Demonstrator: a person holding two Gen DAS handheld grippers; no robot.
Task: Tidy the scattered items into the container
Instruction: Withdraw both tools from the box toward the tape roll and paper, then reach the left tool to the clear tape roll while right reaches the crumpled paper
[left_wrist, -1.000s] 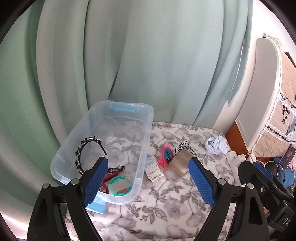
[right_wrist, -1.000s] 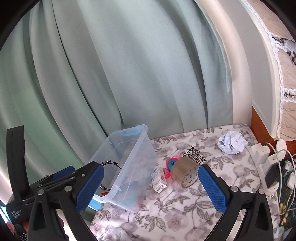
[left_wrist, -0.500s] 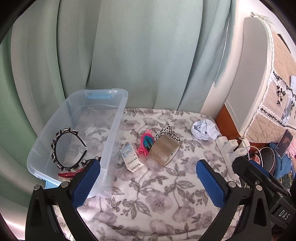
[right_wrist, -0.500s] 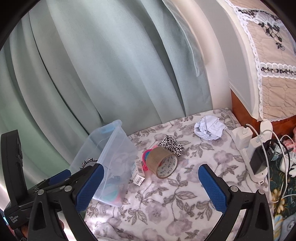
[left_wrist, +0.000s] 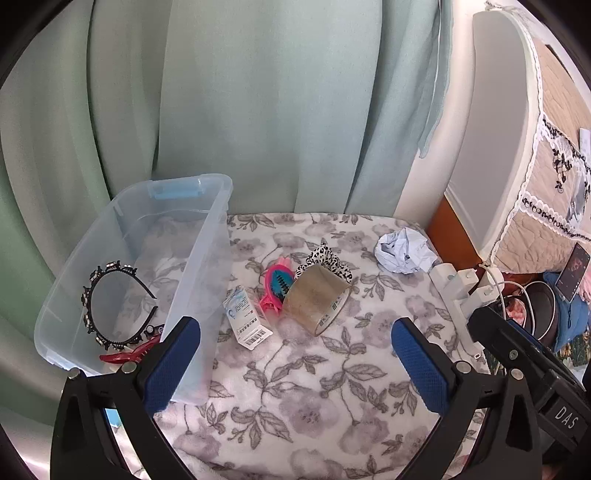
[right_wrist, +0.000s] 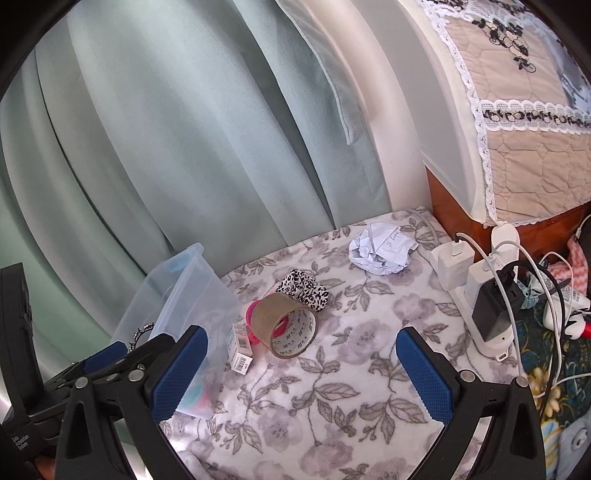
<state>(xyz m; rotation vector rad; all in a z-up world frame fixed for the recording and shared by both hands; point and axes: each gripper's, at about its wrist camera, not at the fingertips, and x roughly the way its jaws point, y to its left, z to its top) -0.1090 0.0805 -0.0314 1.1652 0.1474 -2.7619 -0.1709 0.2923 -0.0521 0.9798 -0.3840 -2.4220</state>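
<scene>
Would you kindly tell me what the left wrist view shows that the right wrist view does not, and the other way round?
Only the left wrist view looks down into the clear bin, showing the whole black headband and a red clip inside.

Only the right wrist view shows the black charger plugged into the white power strip.

Both show the tape roll, pink clip, spotted scrunchie, small box and crumpled paper on the floral blanket.

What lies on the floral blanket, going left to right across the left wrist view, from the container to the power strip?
Clear container → small barcoded box → pink hair clip → brown tape roll → crumpled paper → white power strip.
</scene>
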